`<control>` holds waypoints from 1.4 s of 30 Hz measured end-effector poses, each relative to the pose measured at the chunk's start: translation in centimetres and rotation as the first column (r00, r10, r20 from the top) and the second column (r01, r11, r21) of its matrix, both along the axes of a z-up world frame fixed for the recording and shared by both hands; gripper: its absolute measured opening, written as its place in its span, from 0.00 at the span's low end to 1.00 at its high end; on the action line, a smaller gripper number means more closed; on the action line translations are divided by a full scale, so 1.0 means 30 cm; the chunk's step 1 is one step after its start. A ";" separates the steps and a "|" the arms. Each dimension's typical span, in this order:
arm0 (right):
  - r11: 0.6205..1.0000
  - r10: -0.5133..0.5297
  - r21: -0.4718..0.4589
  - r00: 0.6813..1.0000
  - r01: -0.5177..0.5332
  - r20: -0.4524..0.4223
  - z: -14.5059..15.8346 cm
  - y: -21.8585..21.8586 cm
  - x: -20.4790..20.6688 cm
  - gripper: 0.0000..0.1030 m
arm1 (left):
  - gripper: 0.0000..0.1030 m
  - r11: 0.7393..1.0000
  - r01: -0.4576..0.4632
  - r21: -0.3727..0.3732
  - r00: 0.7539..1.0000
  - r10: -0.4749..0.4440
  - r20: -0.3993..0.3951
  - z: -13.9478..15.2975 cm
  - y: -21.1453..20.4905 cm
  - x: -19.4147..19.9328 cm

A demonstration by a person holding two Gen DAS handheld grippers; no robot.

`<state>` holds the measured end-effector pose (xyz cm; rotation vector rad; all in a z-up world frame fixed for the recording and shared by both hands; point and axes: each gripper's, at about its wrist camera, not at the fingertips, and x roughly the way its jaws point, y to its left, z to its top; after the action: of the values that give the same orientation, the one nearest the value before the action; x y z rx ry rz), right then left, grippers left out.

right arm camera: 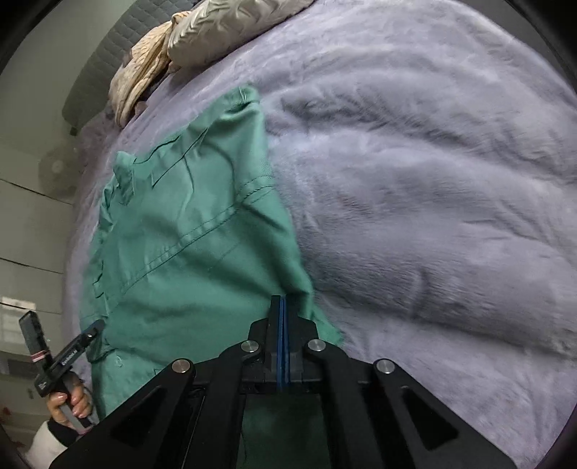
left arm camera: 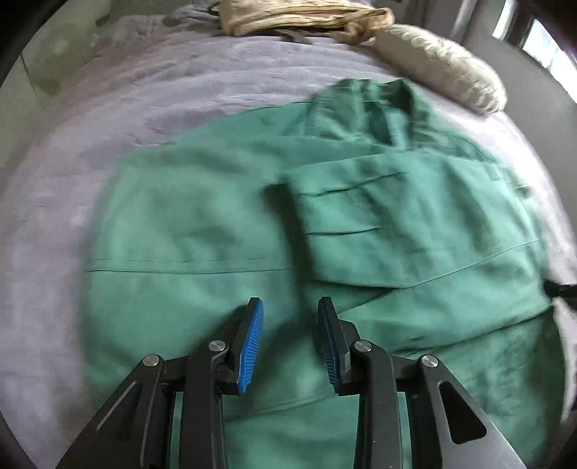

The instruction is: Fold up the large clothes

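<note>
A large green shirt (left arm camera: 202, 223) lies spread on the bed, its collar (left arm camera: 378, 104) at the far end and a sleeve (left arm camera: 360, 223) folded across its body. My left gripper (left arm camera: 290, 306) hovers over the lower part of the shirt, open, with nothing between its blue pads (left arm camera: 250, 346). In the right wrist view the shirt (right arm camera: 187, 252) fills the left half. My right gripper (right arm camera: 282, 297) is shut at its right-hand edge, near the hem; I cannot see whether cloth is pinched. A hand (right arm camera: 72, 400) holds the left gripper (right arm camera: 90, 332) at the shirt's opposite edge.
A fuzzy lilac-grey blanket (right arm camera: 432, 180) covers the bed and stretches bare to the right of the shirt. A beige quilted cover (left arm camera: 306, 14) and a pale pillow (left arm camera: 440, 61) lie at the head end. A fan (right arm camera: 57, 169) stands beside the bed.
</note>
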<state>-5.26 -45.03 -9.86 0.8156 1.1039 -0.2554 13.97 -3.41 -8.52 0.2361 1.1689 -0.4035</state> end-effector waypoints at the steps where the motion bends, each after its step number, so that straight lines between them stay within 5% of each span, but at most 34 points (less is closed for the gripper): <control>1: 1.000 0.000 -0.011 1.000 0.000 -0.008 0.009 0.003 -0.009 0.00 | 0.33 1.000 -0.006 0.014 1.000 0.006 -0.007 -0.004 0.017 0.002; 13: 0.993 -0.089 -0.085 0.988 0.079 -0.125 0.071 0.036 -0.090 0.04 | 0.33 0.995 -0.086 0.049 0.995 0.088 -0.051 0.057 0.193 -0.094; 31: 0.997 -0.073 -0.032 0.980 0.068 -0.187 0.174 0.223 -0.234 0.04 | 0.34 0.989 -0.097 0.114 0.986 0.111 -0.121 0.121 0.277 -0.298; 33: 0.997 -0.074 -0.020 0.979 0.071 -0.191 0.180 0.246 -0.252 0.04 | 0.92 0.985 -0.115 0.129 0.983 0.131 -0.125 0.126 0.287 -0.320; 36: 0.998 -0.067 -0.011 0.978 0.066 -0.197 0.188 0.280 -0.273 0.04 | 0.97 0.984 -0.136 0.116 0.986 0.146 -0.081 0.164 0.304 -0.364; 42: 0.999 -0.041 0.015 0.975 0.046 -0.217 0.198 0.343 -0.311 0.07 | 0.97 0.983 -0.113 0.144 0.981 0.133 -0.142 0.153 0.313 -0.416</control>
<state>-14.59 -34.75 -3.92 0.8449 1.2954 -0.3771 1.49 5.98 -3.93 0.2526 1.3545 -0.2362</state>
